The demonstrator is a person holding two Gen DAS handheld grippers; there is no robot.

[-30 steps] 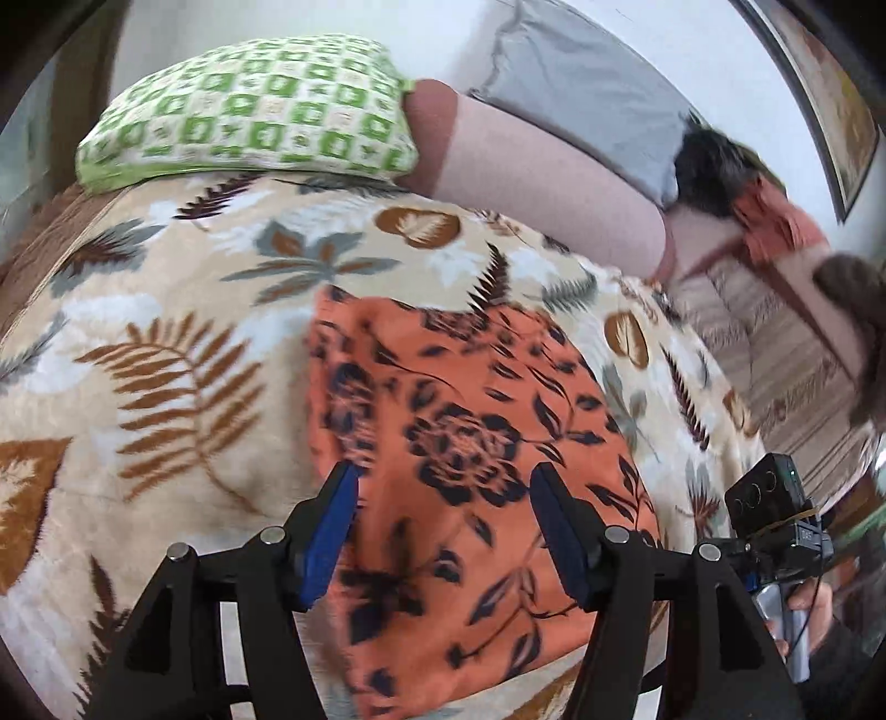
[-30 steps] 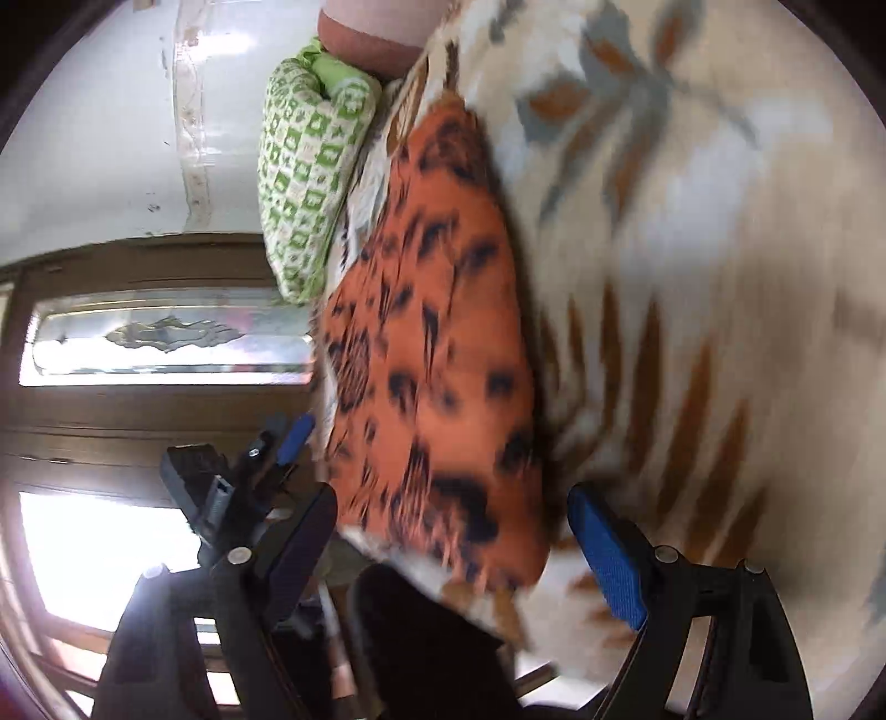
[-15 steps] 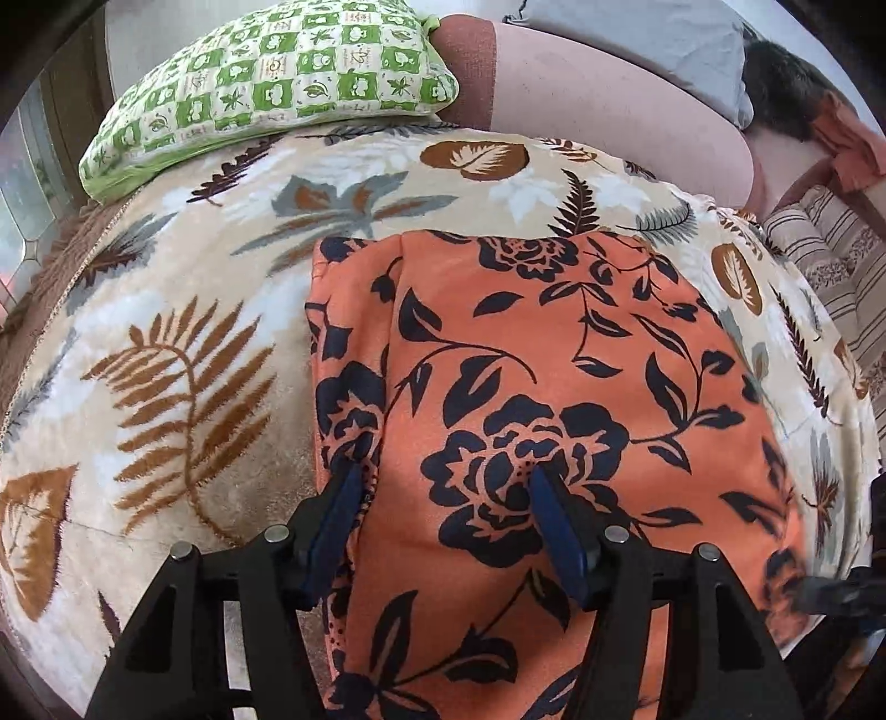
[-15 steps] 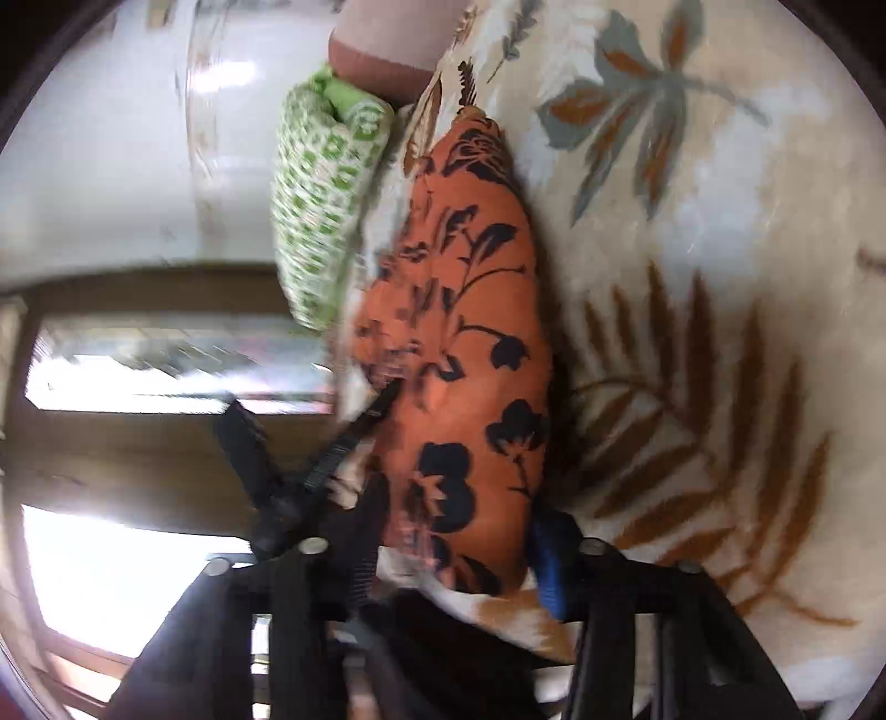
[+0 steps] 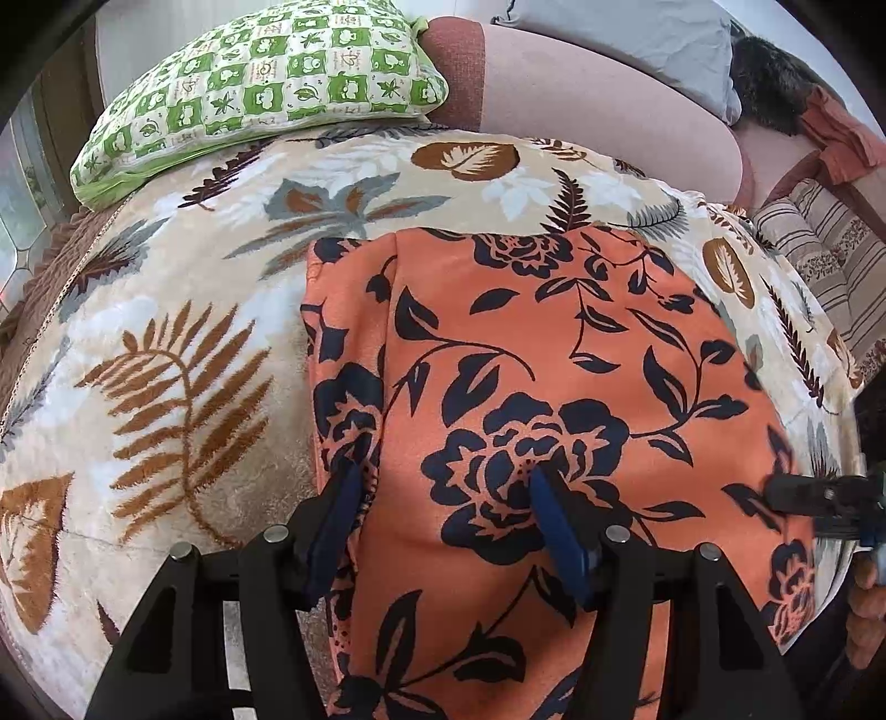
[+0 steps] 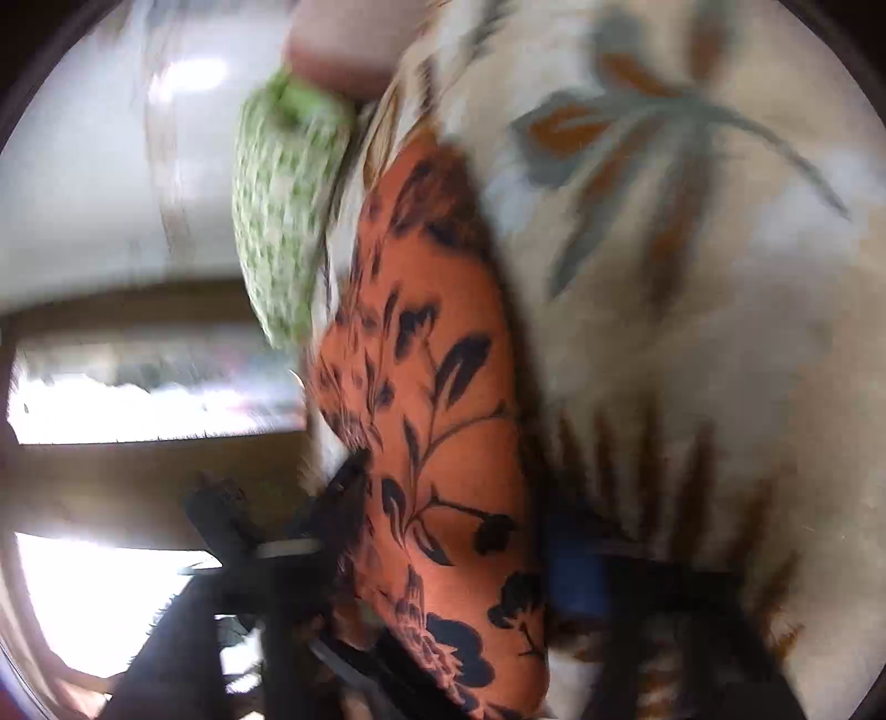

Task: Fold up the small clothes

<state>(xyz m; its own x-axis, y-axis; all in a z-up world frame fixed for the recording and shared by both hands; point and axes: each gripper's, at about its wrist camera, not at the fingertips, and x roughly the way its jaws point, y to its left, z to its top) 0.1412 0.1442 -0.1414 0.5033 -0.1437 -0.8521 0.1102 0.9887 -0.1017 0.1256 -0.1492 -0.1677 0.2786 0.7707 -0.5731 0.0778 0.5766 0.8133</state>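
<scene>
The orange floral garment (image 5: 554, 360) is being pressed onto the leaf-patterned blanket (image 5: 166, 343) by the left hand-held gripper (image 5: 443, 493) (jaws apart, straddling its left part).

A home, in a living room or bedroom: a plush blanket (image 5: 183, 310) printed with leaves and ferns covers a bed or couch, with a green checked pillow (image 5: 266, 83) at its head against a pink padded backrest (image 5: 587, 94). A grey cushion (image 5: 637, 39) and loose clothes (image 5: 836, 138) lie on that backrest, and a striped cushion (image 5: 819, 249) sits beside it. The right wrist view, blurred, shows a wood-framed window (image 6: 138, 410) with daylight behind the pillow
</scene>
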